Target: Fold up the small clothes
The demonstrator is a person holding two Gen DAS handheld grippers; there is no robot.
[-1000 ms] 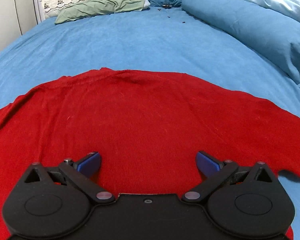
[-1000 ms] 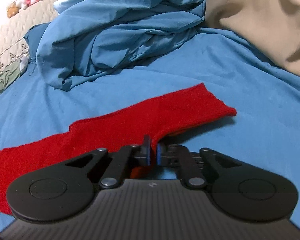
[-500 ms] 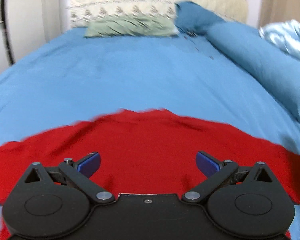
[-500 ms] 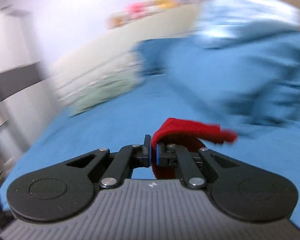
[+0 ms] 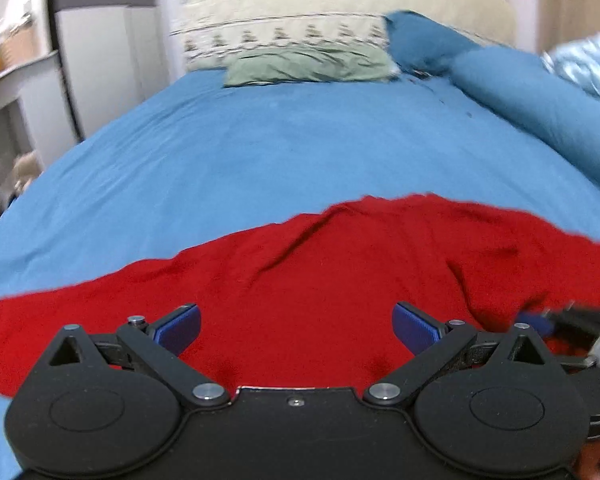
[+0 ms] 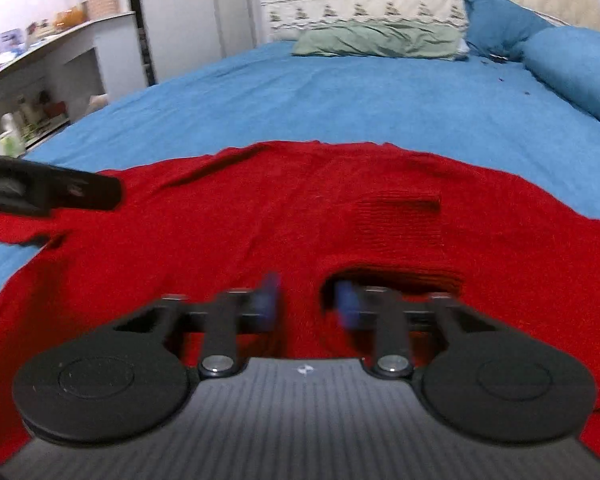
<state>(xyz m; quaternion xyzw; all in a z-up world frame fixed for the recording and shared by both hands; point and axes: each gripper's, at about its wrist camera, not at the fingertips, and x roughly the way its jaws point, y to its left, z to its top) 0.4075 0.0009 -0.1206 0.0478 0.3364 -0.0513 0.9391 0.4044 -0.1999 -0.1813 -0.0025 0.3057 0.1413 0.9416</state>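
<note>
A red knit sweater (image 5: 340, 272) lies spread on the blue bed sheet (image 5: 280, 152); it also shows in the right wrist view (image 6: 280, 220). Its right sleeve (image 6: 400, 224) lies folded over the body, cuff towards the middle. My left gripper (image 5: 296, 326) is open and empty, low over the sweater's near part. My right gripper (image 6: 306, 300) is partly open and blurred, just above the folded sleeve; nothing is between its fingers. The right gripper shows at the right edge of the left wrist view (image 5: 560, 328), and the left gripper's finger shows at the left of the right wrist view (image 6: 60, 192).
A green pillow (image 5: 308, 66) and a patterned cream pillow (image 5: 280, 36) lie at the headboard. A blue bolster (image 5: 540, 108) and a crumpled duvet (image 5: 588, 64) lie along the right. A white shelf unit (image 6: 52, 76) stands left of the bed.
My right gripper carried the sleeve from the right across onto the sweater's body and opened, letting it go. The left gripper lifted and tilted a little, staying open.
</note>
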